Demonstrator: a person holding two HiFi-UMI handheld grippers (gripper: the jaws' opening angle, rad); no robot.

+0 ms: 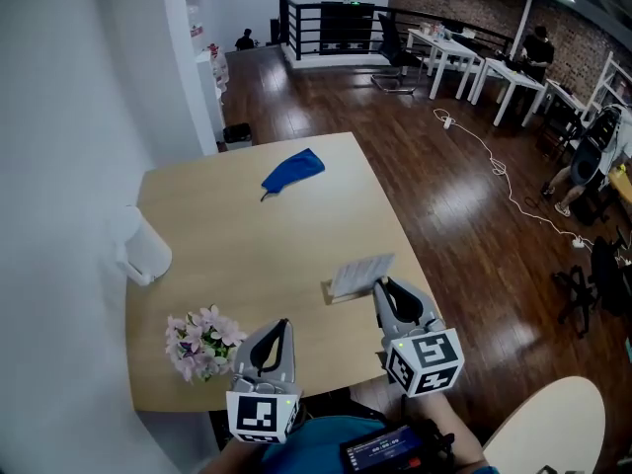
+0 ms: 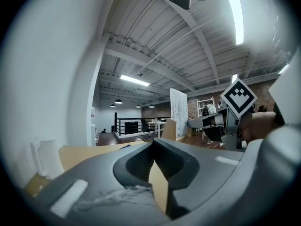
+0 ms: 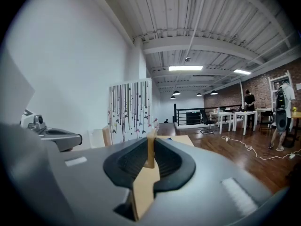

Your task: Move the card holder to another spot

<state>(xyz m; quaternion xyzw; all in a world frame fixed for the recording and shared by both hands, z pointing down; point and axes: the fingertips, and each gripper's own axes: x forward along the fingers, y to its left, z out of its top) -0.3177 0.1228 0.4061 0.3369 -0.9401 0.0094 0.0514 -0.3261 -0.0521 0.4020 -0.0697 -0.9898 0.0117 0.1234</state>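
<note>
card holder is pinched by right gripper; left gripper is closed, empty.

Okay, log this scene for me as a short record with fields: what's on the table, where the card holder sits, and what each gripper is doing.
surface: wooden table
card holder: wooden base with a patterned card standing in it, near the table's right edge
right gripper: jaws shut on the card holder's near end
left gripper: jaws together, nothing between them, beside the flowers
far side: blue cloth
left edge, by the wall: white jug
holder lifted or resting: cannot tell
</note>
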